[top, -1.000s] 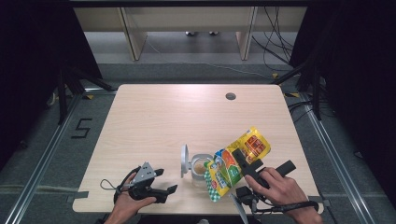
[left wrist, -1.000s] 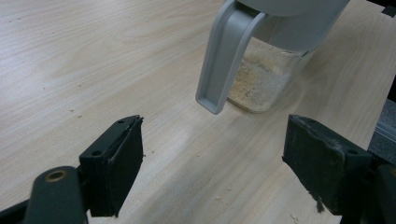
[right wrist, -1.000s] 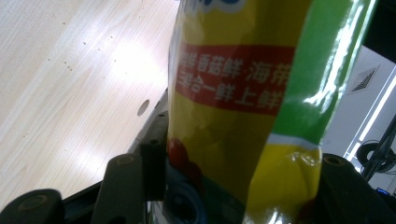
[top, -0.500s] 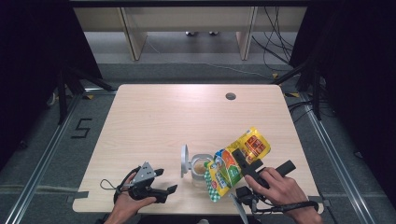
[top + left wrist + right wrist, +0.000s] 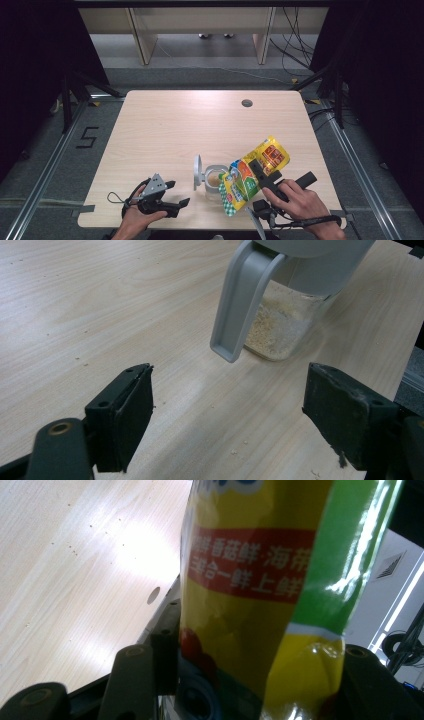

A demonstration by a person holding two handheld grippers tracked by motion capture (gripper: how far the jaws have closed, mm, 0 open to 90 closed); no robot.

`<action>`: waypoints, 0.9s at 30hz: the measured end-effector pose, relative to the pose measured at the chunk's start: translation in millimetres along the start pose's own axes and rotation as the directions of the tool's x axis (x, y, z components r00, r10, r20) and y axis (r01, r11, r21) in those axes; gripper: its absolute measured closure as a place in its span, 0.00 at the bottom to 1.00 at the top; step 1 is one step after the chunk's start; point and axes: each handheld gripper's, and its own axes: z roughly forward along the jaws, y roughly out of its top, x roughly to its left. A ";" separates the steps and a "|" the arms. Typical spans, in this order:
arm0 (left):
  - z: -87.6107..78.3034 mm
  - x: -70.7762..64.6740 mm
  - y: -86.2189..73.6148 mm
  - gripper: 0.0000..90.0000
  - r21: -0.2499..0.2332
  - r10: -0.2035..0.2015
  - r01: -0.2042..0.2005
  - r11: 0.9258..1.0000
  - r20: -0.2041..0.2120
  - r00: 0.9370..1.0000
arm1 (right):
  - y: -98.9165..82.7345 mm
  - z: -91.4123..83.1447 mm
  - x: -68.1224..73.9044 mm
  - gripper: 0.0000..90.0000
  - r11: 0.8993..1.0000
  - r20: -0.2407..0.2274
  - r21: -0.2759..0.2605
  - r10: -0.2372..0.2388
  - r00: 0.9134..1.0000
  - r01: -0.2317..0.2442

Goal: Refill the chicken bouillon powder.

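A yellow and green snack pouch [image 5: 256, 170] hangs tilted over a clear container [image 5: 214, 181], its lower corner at the container's mouth. My right gripper [image 5: 272, 176] is shut on the pouch; in the right gripper view the pouch [image 5: 250, 580] sits between both jaws of that gripper [image 5: 245, 680]. The container's grey lid [image 5: 198, 172] stands flipped up on its left side. Beige crumbs fill the bottom of the container [image 5: 280, 330], and a grey tab [image 5: 240, 305] hangs down its side. My left gripper [image 5: 179, 194] rests open near the table's front edge, left of the container, its jaws [image 5: 227, 405] wide apart over bare wood.
The light wooden table [image 5: 175, 125] has a round cable hole [image 5: 246, 103] at the back right. A few crumbs lie on the wood near the container. Beyond the far edge stand desk legs and cables on a grey floor.
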 end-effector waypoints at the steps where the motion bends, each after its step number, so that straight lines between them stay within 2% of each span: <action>1: 0.0 0.1 0.0 0.22 0.000 0.000 0.000 1.000 0.000 1.000 | -0.1 -0.1 -0.1 0.56 1.000 0.002 0.000 0.003 1.000 -0.003; 27: -0.1 -0.1 0.0 0.22 0.000 0.000 0.000 1.000 0.000 1.000 | -1.3 -0.7 -1.3 0.58 1.000 0.007 -0.005 0.006 1.000 -0.006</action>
